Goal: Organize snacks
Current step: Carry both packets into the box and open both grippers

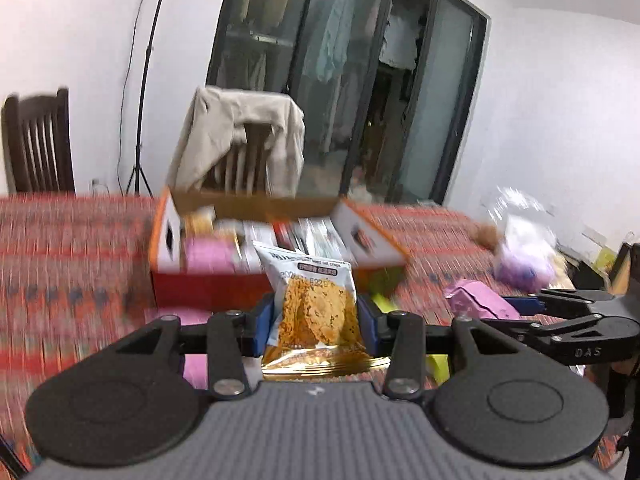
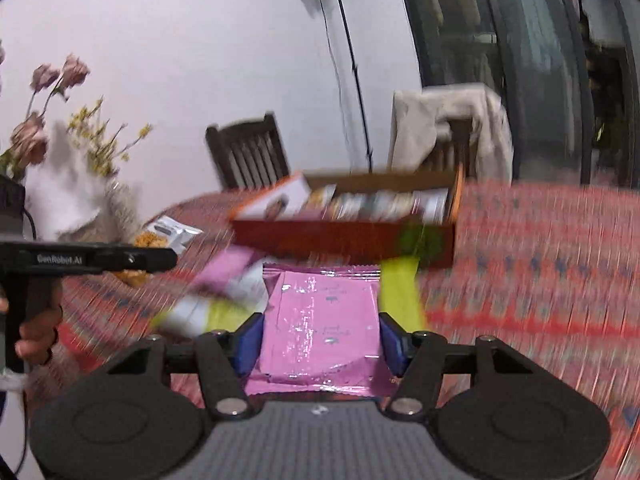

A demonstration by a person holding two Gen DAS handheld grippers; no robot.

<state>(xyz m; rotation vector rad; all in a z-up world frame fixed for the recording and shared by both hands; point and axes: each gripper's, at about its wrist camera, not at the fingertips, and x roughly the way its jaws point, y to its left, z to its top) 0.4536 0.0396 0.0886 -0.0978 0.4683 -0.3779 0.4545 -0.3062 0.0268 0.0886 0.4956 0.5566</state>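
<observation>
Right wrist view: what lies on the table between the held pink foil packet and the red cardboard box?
A yellow-green snack packet lies there on the patterned tablecloth, between the pink foil packet and the red cardboard box.

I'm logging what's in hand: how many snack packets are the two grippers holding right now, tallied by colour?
White-and-gold: 1, the oat crisps packet in the left gripper
Pink: 1, the pink foil packet in the right gripper
Total: 2
</observation>
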